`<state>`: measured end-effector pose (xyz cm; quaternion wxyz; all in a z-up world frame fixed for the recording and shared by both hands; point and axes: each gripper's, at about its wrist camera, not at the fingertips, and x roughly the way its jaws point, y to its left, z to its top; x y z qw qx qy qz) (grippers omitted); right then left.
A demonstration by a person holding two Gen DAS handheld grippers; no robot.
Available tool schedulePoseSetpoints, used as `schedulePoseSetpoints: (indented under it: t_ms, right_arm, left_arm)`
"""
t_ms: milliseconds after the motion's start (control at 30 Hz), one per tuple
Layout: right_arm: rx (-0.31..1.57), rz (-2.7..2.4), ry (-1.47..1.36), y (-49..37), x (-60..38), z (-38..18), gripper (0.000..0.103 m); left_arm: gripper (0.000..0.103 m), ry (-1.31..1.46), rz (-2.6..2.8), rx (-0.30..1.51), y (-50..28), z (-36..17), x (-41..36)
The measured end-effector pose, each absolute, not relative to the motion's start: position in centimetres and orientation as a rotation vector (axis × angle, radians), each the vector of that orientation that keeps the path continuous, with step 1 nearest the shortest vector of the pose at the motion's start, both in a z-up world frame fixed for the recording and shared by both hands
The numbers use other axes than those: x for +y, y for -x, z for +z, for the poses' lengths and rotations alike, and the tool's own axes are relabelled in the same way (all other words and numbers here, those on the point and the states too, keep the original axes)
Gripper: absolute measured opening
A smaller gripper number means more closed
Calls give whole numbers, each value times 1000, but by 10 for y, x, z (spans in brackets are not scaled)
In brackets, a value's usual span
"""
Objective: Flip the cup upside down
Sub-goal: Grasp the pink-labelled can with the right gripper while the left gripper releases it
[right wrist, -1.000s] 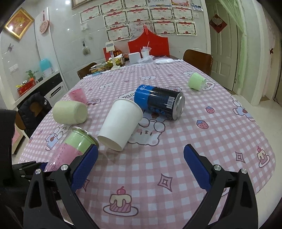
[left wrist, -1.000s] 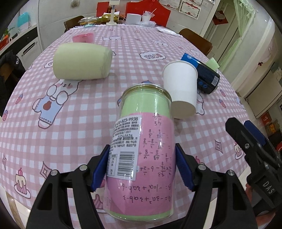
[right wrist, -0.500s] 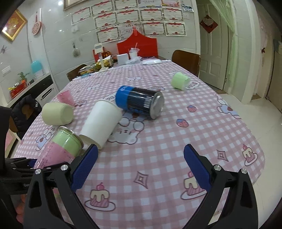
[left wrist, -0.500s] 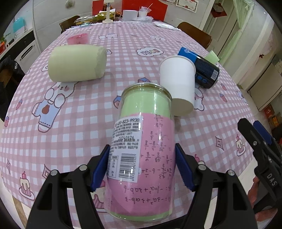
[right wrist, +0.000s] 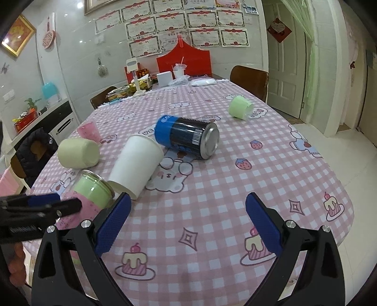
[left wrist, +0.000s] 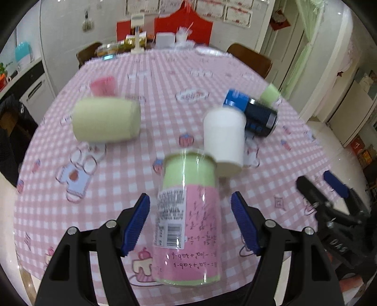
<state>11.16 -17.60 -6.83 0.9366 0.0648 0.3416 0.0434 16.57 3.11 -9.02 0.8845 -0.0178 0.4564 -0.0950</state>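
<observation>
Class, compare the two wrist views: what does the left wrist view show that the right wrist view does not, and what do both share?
Only the left wrist view shows the barcode label and maths print on the pink-and-green cup, with the left hand-held gripper open around it, pads apart from its sides. Only the right wrist view shows the certificates on the wall and the black can's metal end. Both show the white paper cup, lying down.
</observation>
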Motion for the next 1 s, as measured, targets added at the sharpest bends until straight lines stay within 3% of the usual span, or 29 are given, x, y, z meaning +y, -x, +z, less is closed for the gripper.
schedulePoseSetpoints:
  t_ms: [200,433,733,1000]
  right_arm:
    - [723,209,-141,-117,-139,-55,94]
    - [802,303,-152,-134,-86,-51,95]
    - [967,252,-154,-168,-45,-74,95]
    - [1107,218,-237,-193,-37,-96,95]
  left_arm:
    - [71,6,-209,880,-159,-70,57]
    - [72,-25,-154,849,-165,-83,108]
    - [73,59,-212,825,-184,-102,168]
    - [73,46,-253,870,-212,-121,171]
